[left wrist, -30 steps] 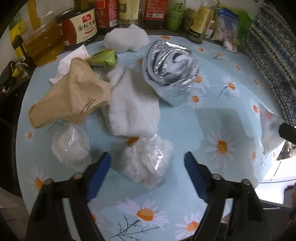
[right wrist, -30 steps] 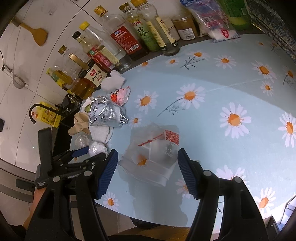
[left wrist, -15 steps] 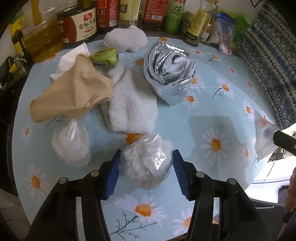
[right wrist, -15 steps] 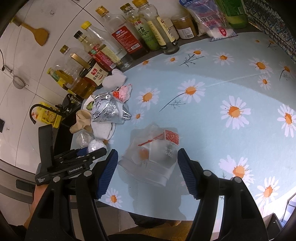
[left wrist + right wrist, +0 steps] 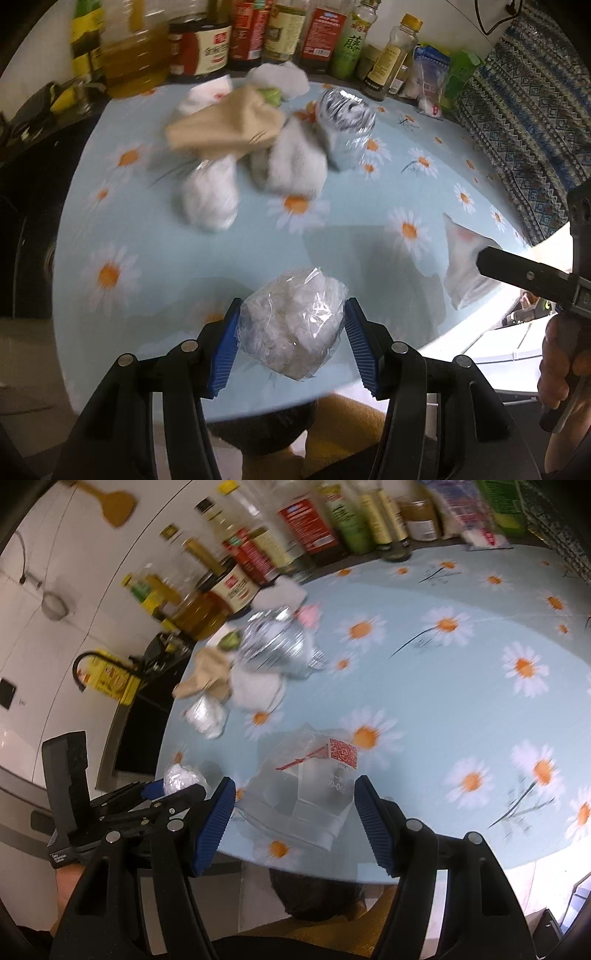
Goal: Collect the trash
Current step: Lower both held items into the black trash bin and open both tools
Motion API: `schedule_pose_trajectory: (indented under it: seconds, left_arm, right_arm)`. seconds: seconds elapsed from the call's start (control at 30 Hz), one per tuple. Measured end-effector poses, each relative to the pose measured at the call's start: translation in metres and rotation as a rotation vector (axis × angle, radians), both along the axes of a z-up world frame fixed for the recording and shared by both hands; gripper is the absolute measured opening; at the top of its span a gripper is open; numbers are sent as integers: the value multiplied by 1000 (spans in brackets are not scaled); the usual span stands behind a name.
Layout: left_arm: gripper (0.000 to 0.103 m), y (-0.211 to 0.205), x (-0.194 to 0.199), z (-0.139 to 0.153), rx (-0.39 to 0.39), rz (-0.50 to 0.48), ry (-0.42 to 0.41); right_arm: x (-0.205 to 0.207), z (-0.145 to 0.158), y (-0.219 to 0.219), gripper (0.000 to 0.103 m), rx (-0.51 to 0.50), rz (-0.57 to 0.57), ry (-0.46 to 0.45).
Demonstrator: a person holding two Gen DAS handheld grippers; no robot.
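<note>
My left gripper (image 5: pixel 291 343) is shut on a clear plastic bag of white crumpled stuff (image 5: pixel 291 332) and holds it above the near table edge; it also shows in the right wrist view (image 5: pixel 181 780). A pile of trash lies further back: a second white bag (image 5: pixel 210 199), a brown paper bag (image 5: pixel 225 127), a white cloth (image 5: pixel 295 166), a silver foil bag (image 5: pixel 347 122). My right gripper (image 5: pixel 295 805) is open around a clear plastic bag with a red QR label (image 5: pixel 314 786), which lies on the table.
The round table has a light blue daisy cloth (image 5: pixel 147 240). Oil and sauce bottles (image 5: pixel 258 33) stand along its far edge. A patterned fabric (image 5: pixel 524 122) is at the right. The right gripper's arm (image 5: pixel 524 275) reaches in from the right.
My left gripper closed on the white-filled bag, lifted it and drew it back toward the near table edge. The right gripper stayed open around the clear bag.
</note>
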State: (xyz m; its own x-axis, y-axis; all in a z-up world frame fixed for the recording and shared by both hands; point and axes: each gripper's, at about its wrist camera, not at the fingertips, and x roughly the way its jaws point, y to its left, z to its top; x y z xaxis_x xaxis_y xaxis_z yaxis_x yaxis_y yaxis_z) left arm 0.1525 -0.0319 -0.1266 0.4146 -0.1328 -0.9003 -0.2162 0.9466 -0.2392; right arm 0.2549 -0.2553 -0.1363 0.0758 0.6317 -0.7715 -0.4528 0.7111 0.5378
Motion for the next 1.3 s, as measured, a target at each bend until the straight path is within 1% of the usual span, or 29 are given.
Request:
schedule_pose_trajectory:
  seconds: [0.13,0.37,0.5,0.6,0.77,0.87,1.03,1.2,1.3]
  left_arm:
    - [53,8,-32,-5,-14,16,16]
    - [53,14,-86,-13,-30,12,38]
    - [53,17,-114,-26,-40,7,69]
    - [53,19,-132,-43,-50,-1,105]
    - [53,18,-146,-73,-60,-16,157]
    - [53,17,-149,-98,-61,-31,199]
    - [53,18,-150,-137,-70,-43,264]
    - [53,20,-146,-174,-80,-51,304]
    - [53,22,-146,-199,-86,-47,332]
  right_arm:
    - [-31,-2,17,67,-1,39,7]
    - [-87,-11,40,67,-18,95,30]
    - [-117,-22,49,67,-33,114,55]
    - [-133,-33,52,67,-52,126,67]
    - [-159,-69,58,67,-110,143,83]
    - [-168,-94,61,67,-149,142,96]
    - [-176,-137,63,67,-189,133,153]
    - [-178,-175,72,67,-212,138,170]
    - [-181,-201,79,67,-228,132,196]
